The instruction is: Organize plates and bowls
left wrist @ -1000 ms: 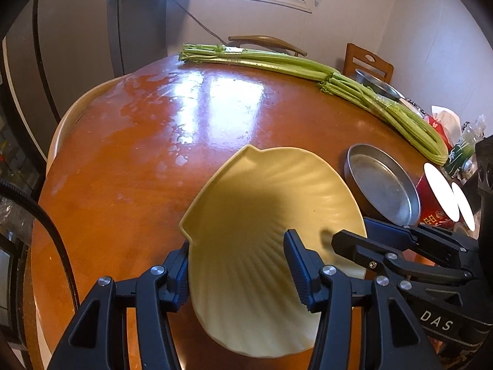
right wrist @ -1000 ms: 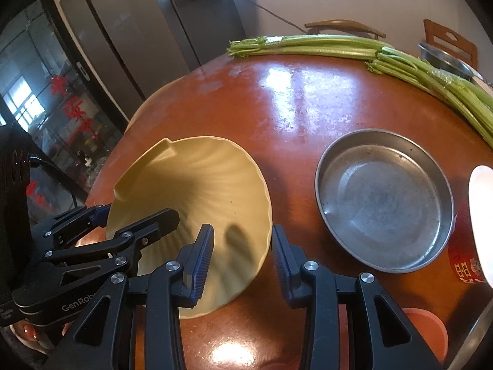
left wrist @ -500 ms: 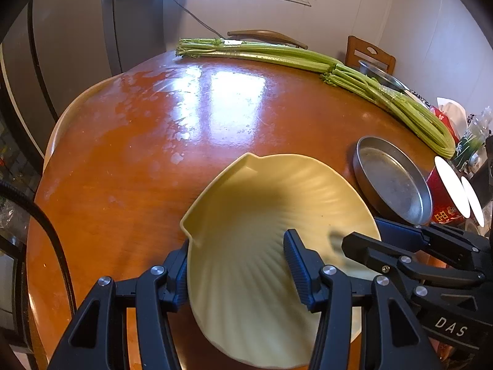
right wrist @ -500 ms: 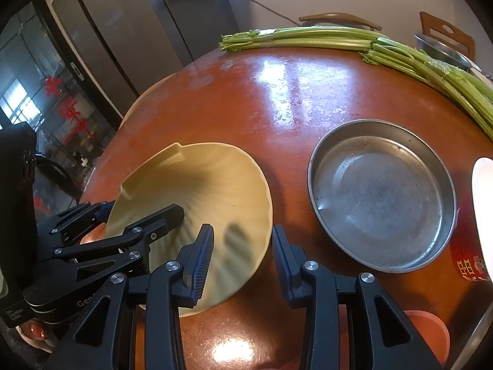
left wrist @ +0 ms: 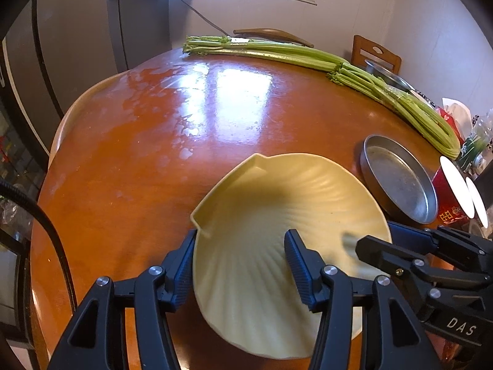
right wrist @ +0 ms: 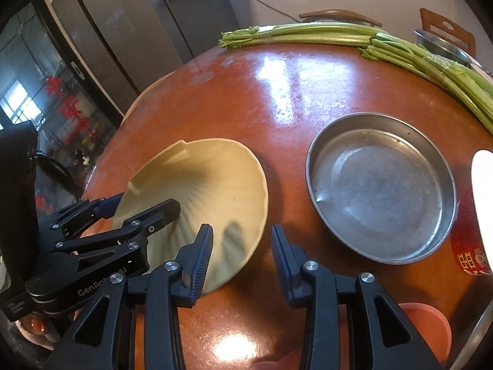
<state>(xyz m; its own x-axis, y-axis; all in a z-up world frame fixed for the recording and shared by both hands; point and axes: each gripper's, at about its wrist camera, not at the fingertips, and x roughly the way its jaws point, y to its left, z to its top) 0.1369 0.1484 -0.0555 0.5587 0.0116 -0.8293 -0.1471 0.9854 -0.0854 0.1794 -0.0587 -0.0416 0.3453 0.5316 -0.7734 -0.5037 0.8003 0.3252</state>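
Note:
A pale yellow shell-shaped plate (left wrist: 277, 203) hangs tilted just above the brown round table (left wrist: 185, 108), its near edge low. My left gripper (left wrist: 242, 240) straddles the plate's left rim, one finger outside and the other on the ribbed inside, shut on it. My right gripper (right wrist: 242, 232) straddles the right rim of the plate (right wrist: 203, 178) the same way. Its left finger lies over the inside and its right finger is close against the outer edge. A round metal pan (right wrist: 382, 185) sits empty on the table just right of the plate.
Long celery stalks (left wrist: 308, 55) lie across the far side of the table. A red container with a white lid (left wrist: 446, 203) stands right of the pan. An orange dish (right wrist: 425, 330) is at the near right edge. A metal bowl (left wrist: 388, 77) and chairs stand beyond.
The plate has sunk a little toward the table and lies slightly flatter. Both grippers still straddle its rims as before.

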